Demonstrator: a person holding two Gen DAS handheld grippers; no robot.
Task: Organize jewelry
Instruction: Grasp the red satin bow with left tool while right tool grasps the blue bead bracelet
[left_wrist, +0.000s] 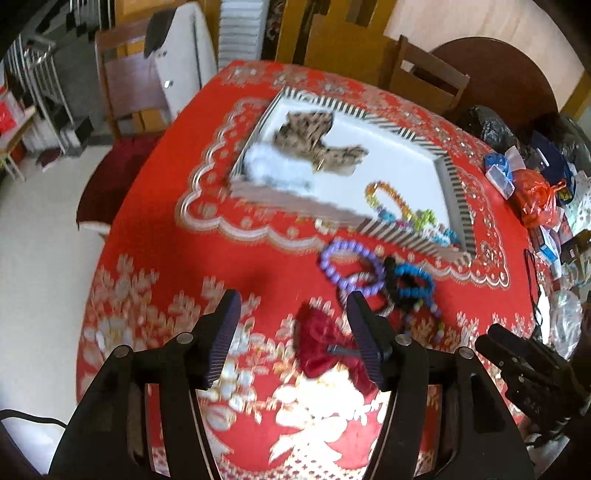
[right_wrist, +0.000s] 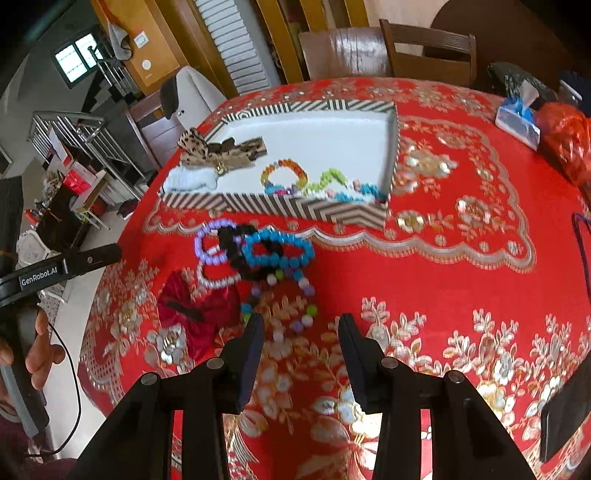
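Both wrist views look steeply down, sharing the striped box (left_wrist: 406, 230).

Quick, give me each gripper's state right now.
Left gripper: open, holding nothing, above the red velvet bow.
Right gripper: open, holding nothing, just short of the bead bracelets.

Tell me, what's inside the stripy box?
Inside the stripy box lie a leopard-print bow, something white and fluffy, and bead bracelets: an orange rainbow one, a green one and a blue one. The near wall hides the bracelets' lower parts.
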